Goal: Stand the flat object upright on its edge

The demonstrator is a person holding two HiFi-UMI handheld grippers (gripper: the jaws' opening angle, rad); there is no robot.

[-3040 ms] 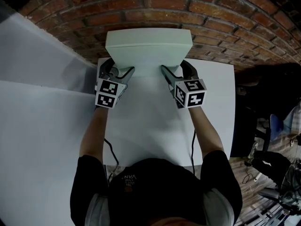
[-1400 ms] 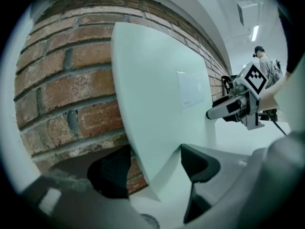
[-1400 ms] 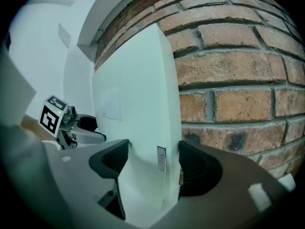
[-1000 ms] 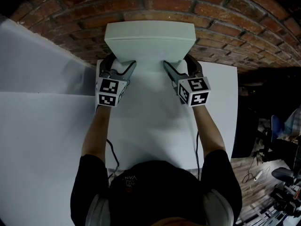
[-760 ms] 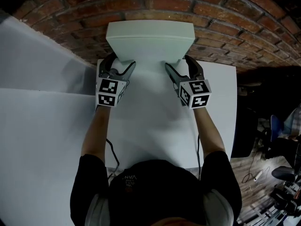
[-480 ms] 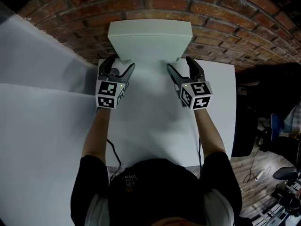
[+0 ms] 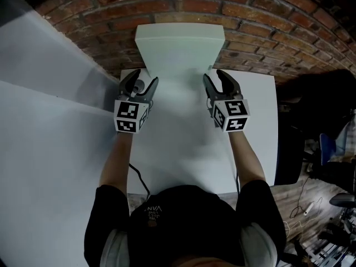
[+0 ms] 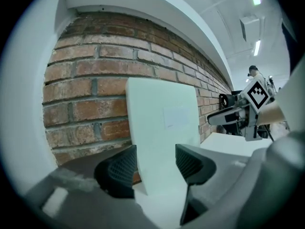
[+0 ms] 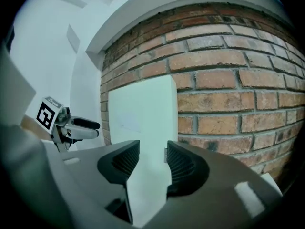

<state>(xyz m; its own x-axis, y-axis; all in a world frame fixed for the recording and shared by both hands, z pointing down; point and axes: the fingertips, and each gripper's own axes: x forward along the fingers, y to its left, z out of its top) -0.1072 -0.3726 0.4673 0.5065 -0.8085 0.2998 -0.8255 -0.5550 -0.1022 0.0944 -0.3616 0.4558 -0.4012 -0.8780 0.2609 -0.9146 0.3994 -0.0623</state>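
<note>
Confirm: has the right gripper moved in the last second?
Yes: right gripper backed toward the person from the table's far edge, jaws closing, white board's edge between them unpressed.

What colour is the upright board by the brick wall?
Board: pale greenish white; clearest in the head view.

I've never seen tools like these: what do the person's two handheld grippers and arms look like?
The left gripper and right gripper each have two dark grey curved jaws with ribbed pads, closing now with nothing gripped between them. Each carries a white cube printed with black square markers, and a thin black cable trails back. The person wears black short sleeves.
</note>
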